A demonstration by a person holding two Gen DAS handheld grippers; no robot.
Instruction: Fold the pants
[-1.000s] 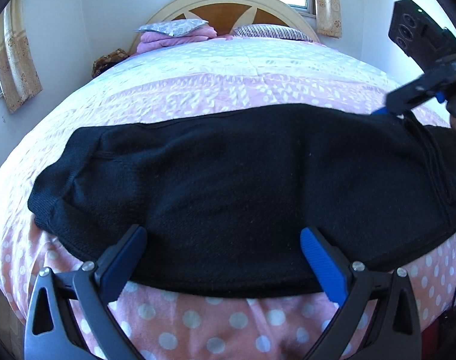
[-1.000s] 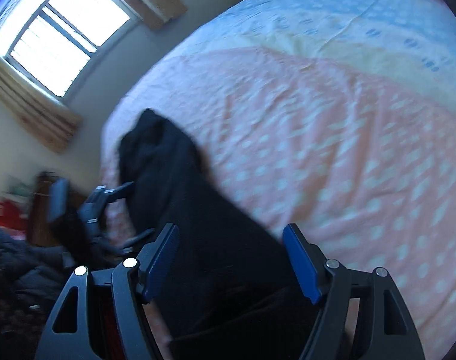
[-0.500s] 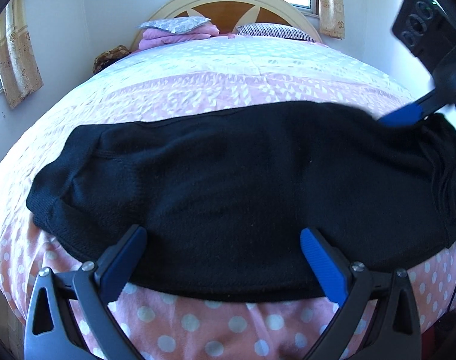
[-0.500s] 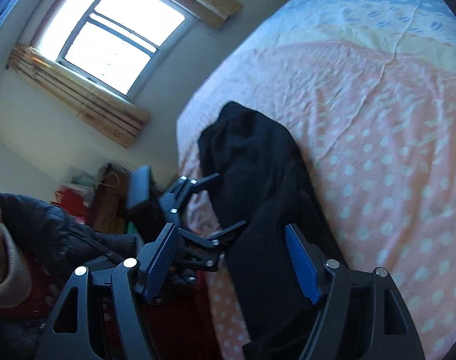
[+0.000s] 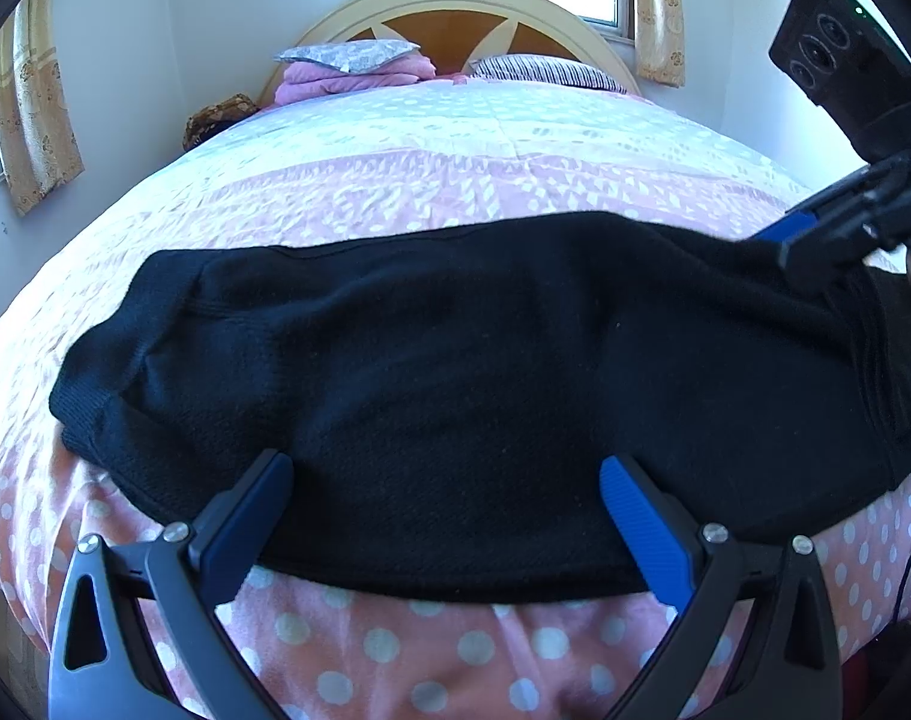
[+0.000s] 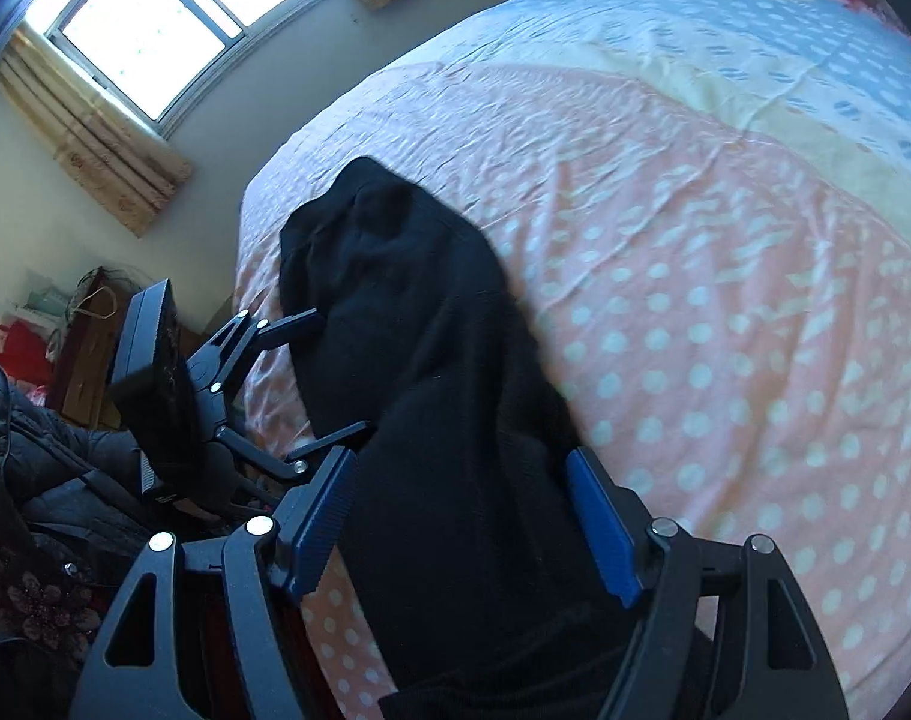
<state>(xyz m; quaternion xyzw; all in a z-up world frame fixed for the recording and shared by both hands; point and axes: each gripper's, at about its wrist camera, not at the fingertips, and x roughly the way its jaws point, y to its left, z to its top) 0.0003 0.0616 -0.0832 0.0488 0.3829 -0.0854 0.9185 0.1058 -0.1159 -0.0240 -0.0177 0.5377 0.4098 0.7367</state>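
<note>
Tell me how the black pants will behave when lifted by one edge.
The black pants will probably flop and drape, since they lie limp with soft creases on the bed. The thick knit looks fairly heavy, so it may sag. The textured fabric seems unlikely to slip.

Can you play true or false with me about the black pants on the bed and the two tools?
1. The pants are black. True.
2. The pants lie on the floor. False: they lie on the bed.
3. The left tool is open. True.
4. The bed cover is plain green. False: it is pink with white dots near the front.
5. A window shows behind the bed. True.
</note>
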